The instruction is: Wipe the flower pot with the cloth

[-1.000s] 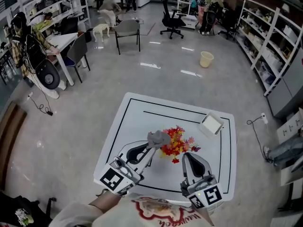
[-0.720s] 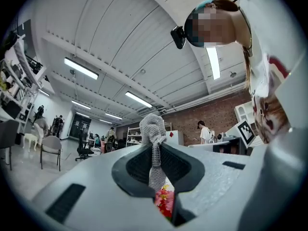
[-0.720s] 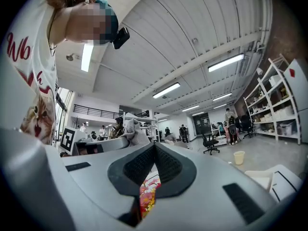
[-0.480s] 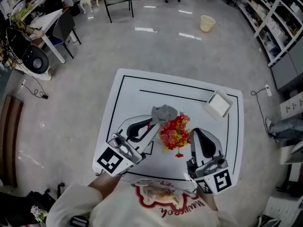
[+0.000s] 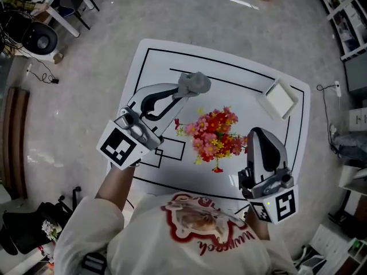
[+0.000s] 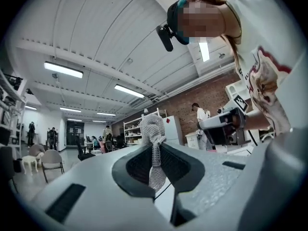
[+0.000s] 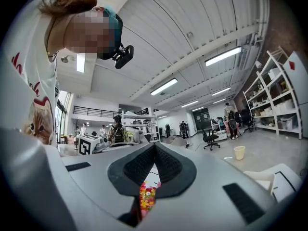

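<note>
A: Left gripper [image 5: 184, 91]?
B: Clenched on the cloth [image 5: 195, 83]; grey bunch sticking out past the tips, upper middle of the head view, above the white table [image 5: 150, 62]. In the left gripper view, pinched tight between the pads, with a strip hanging down through the gap behind them

A: Right gripper [image 5: 258, 134]?
B: Clamped too, pads pressed together with nothing between; lower right of the head view, just right of the flowers [image 5: 215, 133]. In the right gripper view, only a glimpse of blooms below the closed jaws

A: Pot?
B: Not to be made out; hidden from above by the red, pink and yellow flowers, middle of the head view, between the two grippers

A: Cloth against the flowers?
B: Apart; up and left of the blooms, bare table in between

A: Anything else on the table?
B: White square tray [image 5: 280, 98] near the upper right corner, well apart from both grippers; black lines drawn along the table's edge and a small black rectangle by the left gripper
</note>
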`<move>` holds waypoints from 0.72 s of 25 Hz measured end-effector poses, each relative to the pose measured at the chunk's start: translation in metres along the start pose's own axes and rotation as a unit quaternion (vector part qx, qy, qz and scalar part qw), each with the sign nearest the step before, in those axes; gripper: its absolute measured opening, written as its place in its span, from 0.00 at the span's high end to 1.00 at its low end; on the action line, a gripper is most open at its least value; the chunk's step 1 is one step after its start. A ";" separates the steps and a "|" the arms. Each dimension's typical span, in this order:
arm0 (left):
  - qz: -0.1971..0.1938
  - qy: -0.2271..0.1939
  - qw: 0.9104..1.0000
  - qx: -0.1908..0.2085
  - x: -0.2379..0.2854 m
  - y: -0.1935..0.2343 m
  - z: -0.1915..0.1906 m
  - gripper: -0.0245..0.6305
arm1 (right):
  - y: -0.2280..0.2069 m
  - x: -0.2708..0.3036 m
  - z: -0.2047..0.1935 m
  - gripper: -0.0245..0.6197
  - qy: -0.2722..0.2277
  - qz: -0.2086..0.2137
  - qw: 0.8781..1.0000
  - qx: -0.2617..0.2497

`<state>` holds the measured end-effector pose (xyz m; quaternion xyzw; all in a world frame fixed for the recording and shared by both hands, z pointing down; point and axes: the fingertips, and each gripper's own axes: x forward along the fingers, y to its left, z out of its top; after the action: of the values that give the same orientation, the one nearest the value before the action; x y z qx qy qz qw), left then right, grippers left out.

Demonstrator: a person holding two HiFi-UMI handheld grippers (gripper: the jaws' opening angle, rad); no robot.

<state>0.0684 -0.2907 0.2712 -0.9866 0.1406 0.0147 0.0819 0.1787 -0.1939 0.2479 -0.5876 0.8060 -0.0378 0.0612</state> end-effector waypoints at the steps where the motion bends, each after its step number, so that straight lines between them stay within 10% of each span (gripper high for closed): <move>1: -0.013 0.007 1.000 0.009 0.003 0.000 -0.007 0.91 | -0.001 0.001 -0.001 0.96 0.001 0.002 1.000 -0.001; 18: -0.199 0.085 0.976 0.008 0.050 -0.032 -0.127 0.91 | -0.018 0.014 -0.023 0.96 0.025 0.000 1.000 0.014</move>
<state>0.1260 -0.2954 0.3984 -0.9918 -0.0516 -0.0870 0.0785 0.1879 -0.2124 0.2723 -0.5859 0.8064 -0.0636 0.0490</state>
